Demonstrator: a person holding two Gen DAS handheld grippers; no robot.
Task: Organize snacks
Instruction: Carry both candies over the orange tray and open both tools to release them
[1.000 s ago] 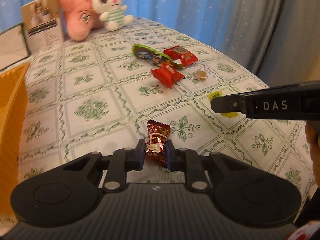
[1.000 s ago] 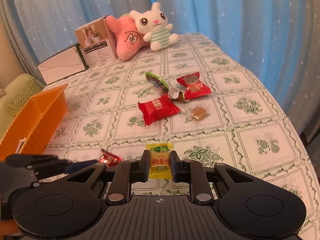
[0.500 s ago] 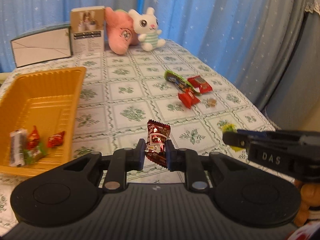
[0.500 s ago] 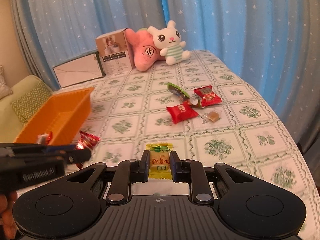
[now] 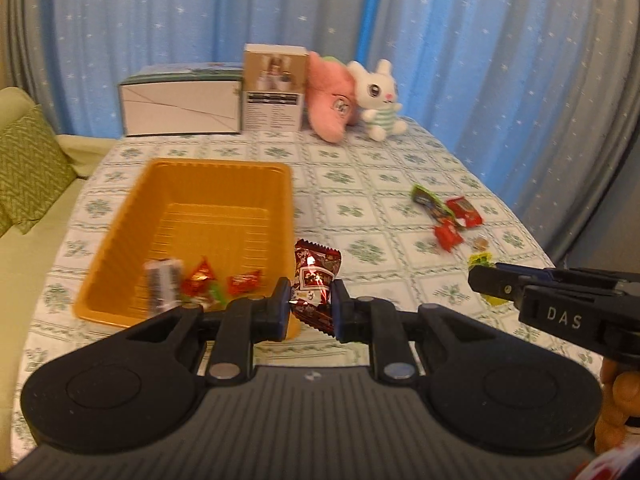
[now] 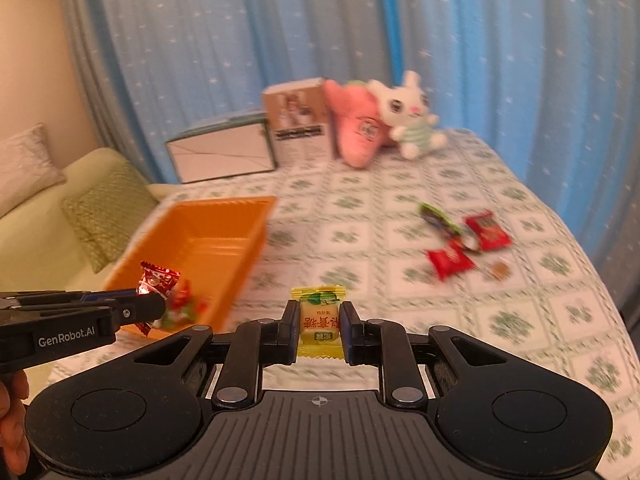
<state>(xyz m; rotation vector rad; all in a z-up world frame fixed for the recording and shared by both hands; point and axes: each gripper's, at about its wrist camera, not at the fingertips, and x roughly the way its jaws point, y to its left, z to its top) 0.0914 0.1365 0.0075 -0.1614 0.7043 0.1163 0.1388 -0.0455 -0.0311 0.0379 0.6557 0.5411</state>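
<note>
The left tool (image 5: 310,308) pinches a crinkly dark-red foil candy packet (image 5: 316,280) mid-body; the right tool (image 6: 320,330) clamps a yellow wrapped sweet (image 6: 320,320). Both look light and slippery; the orange plastic tray (image 5: 120,248) sits at ten o'clock.

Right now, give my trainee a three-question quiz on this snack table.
1. True or false: the left gripper is shut on a dark red candy.
2. What does the right gripper hold? A) a yellow candy B) the white bunny C) nothing
3. Fill in: some wrapped snacks already lie in the ______ tray.

Key:
1. True.
2. A, the yellow candy.
3. Orange; the orange tray holds a few wrapped snacks at its near end, while other loose snacks lie on the tablecloth.
</note>
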